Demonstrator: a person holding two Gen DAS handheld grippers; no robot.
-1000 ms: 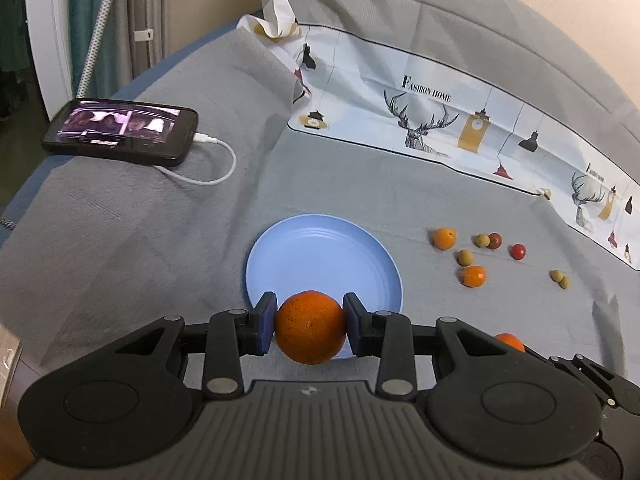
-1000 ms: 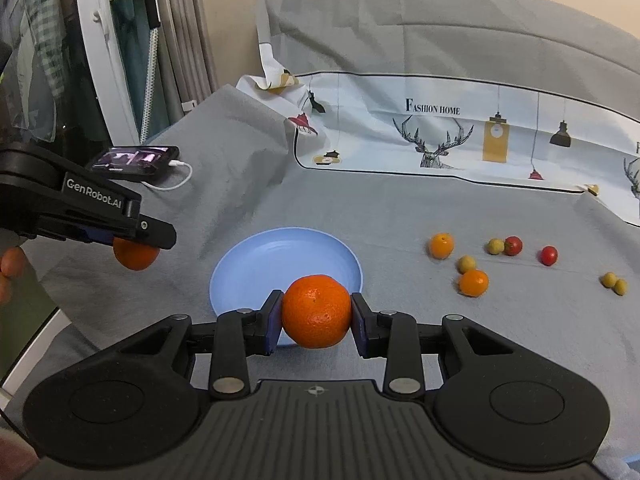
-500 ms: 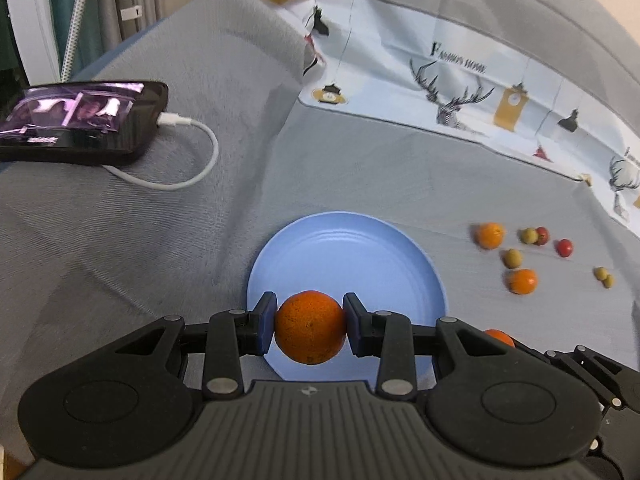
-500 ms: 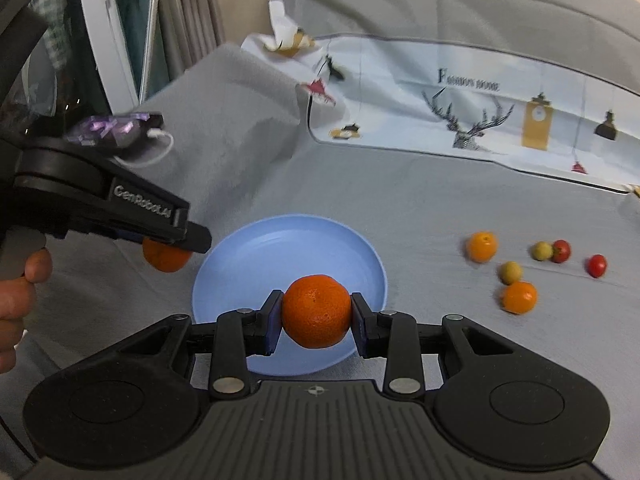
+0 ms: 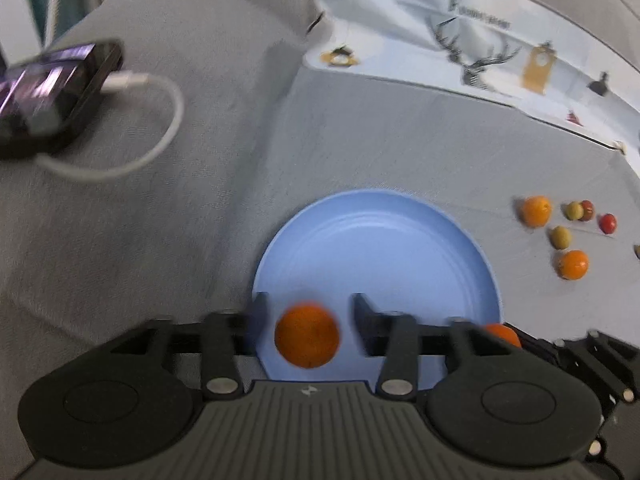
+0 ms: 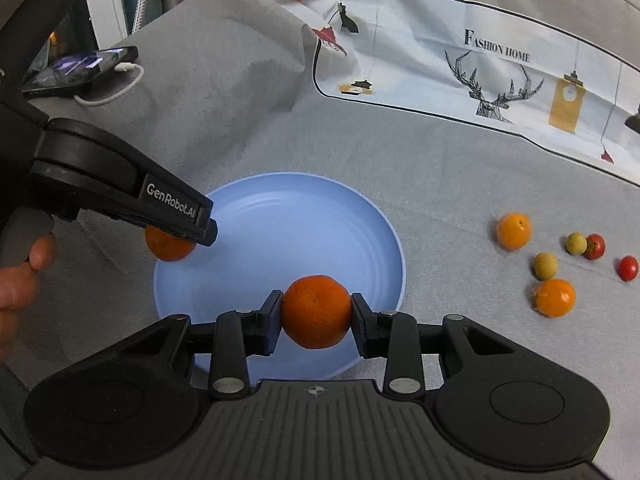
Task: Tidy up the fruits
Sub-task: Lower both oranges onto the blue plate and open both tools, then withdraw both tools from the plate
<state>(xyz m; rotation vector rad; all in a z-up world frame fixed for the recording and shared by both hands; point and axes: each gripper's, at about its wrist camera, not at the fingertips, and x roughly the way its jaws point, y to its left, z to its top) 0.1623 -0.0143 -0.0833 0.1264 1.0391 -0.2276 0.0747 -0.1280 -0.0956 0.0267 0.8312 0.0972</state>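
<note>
A blue plate (image 5: 400, 240) (image 6: 304, 216) lies on the grey cloth. My left gripper (image 5: 307, 322) is over the plate's near left rim; its jaws stand apart from an orange (image 5: 307, 334) that sits between them with gaps on both sides. In the right wrist view this left gripper (image 6: 200, 228) is over the plate's left edge with the orange (image 6: 168, 246) under it. My right gripper (image 6: 316, 314) is shut on a second orange (image 6: 316, 312) above the plate's near edge.
Two small oranges (image 6: 514, 231) (image 6: 555, 297), yellow-green fruits (image 6: 545, 266) and red cherry tomatoes (image 6: 627, 268) lie right of the plate. A phone (image 5: 48, 92) with a white cable (image 5: 160, 128) lies at the left. A printed cloth (image 6: 500, 60) covers the back.
Both grippers moved forward and down over the plate. My left gripper's jaws have opened off the orange, which now sits loose between them. The right gripper still holds its orange.
</note>
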